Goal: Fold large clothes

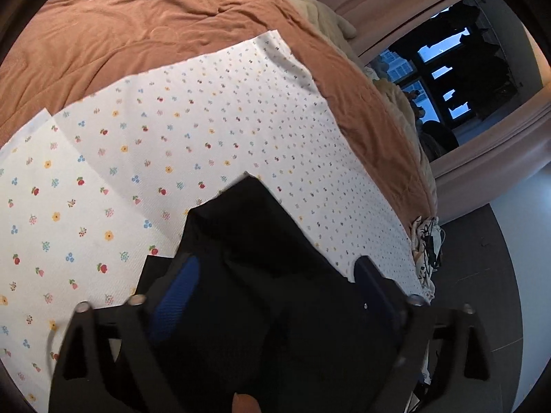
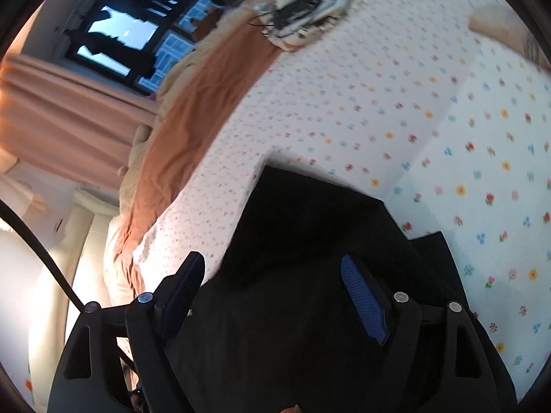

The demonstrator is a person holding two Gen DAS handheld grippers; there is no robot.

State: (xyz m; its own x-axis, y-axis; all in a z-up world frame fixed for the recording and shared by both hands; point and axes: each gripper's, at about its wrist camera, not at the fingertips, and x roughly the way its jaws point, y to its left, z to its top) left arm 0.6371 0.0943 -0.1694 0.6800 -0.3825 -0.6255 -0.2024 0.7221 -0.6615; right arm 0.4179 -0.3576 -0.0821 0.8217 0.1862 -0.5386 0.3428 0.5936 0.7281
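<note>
On the bed, over the white flower-printed sheet [image 1: 206, 130], the black fabric garment [image 1: 261, 275] is seen at six o'clock in both views. Wide-spread fingers are shown on the left gripper [image 1: 275, 285] and the right gripper [image 2: 275, 292], with cloth lying between them; whether it is pinched cannot be told. A slack edge could be dropped, and the fold could be skewed toward the orange-brown blanket [image 1: 137, 27].

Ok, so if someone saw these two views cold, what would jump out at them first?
Probably the dark garment, filling the bottom centre of both views, between the spread blue-padded fingers of the left gripper and the right gripper. Next, the white flowered sheet under it, over the orange-brown blanket.
</note>
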